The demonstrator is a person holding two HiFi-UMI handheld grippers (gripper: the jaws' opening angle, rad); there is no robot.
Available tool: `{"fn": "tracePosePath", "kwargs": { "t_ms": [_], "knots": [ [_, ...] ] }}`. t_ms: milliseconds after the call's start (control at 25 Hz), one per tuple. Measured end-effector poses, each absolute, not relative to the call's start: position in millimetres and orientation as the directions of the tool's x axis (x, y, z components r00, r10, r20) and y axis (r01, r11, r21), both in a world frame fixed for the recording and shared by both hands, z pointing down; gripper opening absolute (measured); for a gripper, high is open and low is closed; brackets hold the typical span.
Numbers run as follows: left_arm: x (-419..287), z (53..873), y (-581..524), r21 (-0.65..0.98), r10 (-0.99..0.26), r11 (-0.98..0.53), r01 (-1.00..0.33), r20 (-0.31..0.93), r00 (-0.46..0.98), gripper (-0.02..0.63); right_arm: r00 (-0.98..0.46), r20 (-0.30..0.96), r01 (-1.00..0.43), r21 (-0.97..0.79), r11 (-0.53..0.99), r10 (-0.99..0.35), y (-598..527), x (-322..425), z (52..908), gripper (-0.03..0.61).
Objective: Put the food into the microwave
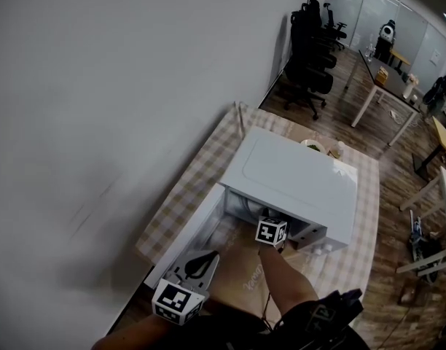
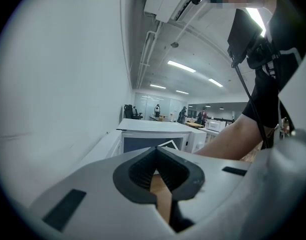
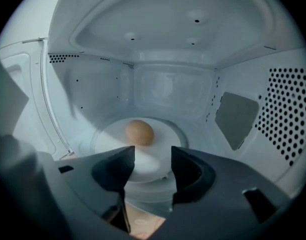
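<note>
Head view: the white microwave (image 1: 296, 177) stands on the checked-cloth desk (image 1: 197, 170), set toward its right edge, with its door (image 1: 197, 228) swung open toward the left edge. My right gripper (image 1: 270, 230) is at the mouth of the cavity, marker cube up, the forearm (image 1: 287, 275) trailing back over the near edge. My left gripper (image 1: 200, 262) hangs over the near left corner, beside the open door and touching nothing that I can see. A tan sheet (image 1: 241, 268) lies on the desk in front of the microwave. Black office chairs (image 1: 314, 35) stand well beyond the far edge. Left gripper view: my left gripper (image 2: 155, 153) has its jaws together, tips meeting, nothing between them. Past them is the microwave (image 2: 153, 134), seen from the door side, and the forearm (image 2: 233, 136) crosses on the right. A bare white wall (image 2: 58, 84) fills the left. Right gripper view: my right gripper (image 3: 153, 151) looks straight into the cavity with its jaws apart and the gap between them empty. The food (image 3: 139, 132), a brown egg-shaped piece, sits on the white turntable plate (image 3: 153, 166) on the cavity floor, left of the plate's centre, just beyond my jaw tips and not touching them. The perforated side wall (image 3: 288, 119) is on the right.
</note>
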State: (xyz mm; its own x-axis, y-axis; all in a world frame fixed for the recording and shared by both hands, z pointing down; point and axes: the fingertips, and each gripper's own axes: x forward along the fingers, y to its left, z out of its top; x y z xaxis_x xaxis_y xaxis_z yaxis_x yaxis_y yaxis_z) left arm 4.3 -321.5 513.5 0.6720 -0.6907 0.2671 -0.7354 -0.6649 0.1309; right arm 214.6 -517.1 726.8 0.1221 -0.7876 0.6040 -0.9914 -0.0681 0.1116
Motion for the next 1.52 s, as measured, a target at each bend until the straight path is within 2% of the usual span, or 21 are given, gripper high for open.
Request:
{"fn": "tracePosePath", "kwargs": {
  "t_ms": [400,600,800,1000,1120,1200,1400,1520],
  "knots": [
    [6.4,502.7,-314.3,0.104,-0.679,-0.694,-0.712,0.235,0.696,0.008,0.053,0.549,-0.999,0.021,-0.05,-0.834,-479.8,209.0,706.7,0.255],
    [11.1,492.2,-297.5,0.109,-0.619,-0.759,-0.641,0.184,0.764,0.008,0.0,0.525,-1.0,-0.005,-0.003,-0.851,-443.7,190.3,688.1,0.251],
    [3.4,482.5,-284.4,0.104,-0.611,-0.772,-0.627,0.151,0.777,0.008,-0.055,0.449,-0.997,-0.066,0.029,-0.892,-414.4,169.3,653.1,0.193],
    [-1.8,475.3,-264.2,0.134,-0.601,-0.779,-0.613,0.122,0.79,0.008,-0.076,0.317,-0.997,-0.027,0.071,-0.946,-383.6,152.6,587.5,0.187],
    [-3.9,472.7,-259.0,0.129,-0.595,-0.787,-0.604,0.104,0.797,0.008,-0.097,0.245,-0.995,-0.037,0.091,-0.965,-367.5,144.3,551.4,0.126],
    [-9.6,467.1,-253.5,0.133,-0.593,-0.79,-0.599,0.08,0.801,0.008,-0.102,0.208,-0.995,-0.031,0.097,-0.973,-353.9,138.9,529.9,0.113],
    [-18.4,455.4,-242.9,0.103,-0.582,-0.806,-0.583,0.041,0.812,0.008,-0.099,0.146,-0.995,-0.041,0.094,-0.984,-311.4,135.7,487.2,0.034],
    [-17.8,457.6,-239.0,0.118,-0.556,-0.822,-0.557,0.04,0.83,0.008,-0.076,0.116,-0.995,-0.074,0.067,-0.99,-284.6,139.2,471.1,0.021]
  ]
}}
